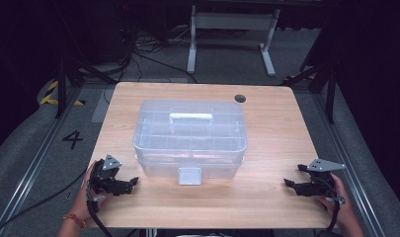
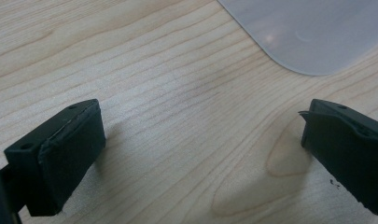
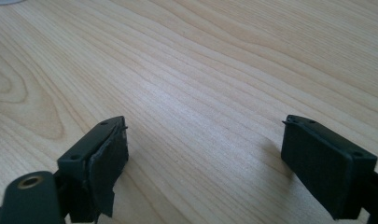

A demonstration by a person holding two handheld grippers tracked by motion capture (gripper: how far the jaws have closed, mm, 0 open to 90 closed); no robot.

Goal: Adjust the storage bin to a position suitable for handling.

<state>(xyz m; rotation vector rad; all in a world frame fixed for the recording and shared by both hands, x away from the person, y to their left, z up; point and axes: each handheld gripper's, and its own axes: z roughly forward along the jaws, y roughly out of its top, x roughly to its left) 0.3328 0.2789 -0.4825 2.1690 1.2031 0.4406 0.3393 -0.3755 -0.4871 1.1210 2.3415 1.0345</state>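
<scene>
Resting on the worktop (image 1: 276, 128), the left gripper (image 1: 119, 185) and right gripper (image 1: 299, 186) both gape empty, either side of the clear lidded box (image 1: 190, 138) at centre; its front latch (image 1: 189, 175) looks shut, so seemingly nothing is begun.

High cam above near edge, facing fwd/down; claw cams low, close over shared table (image 1: 281, 123).
</scene>
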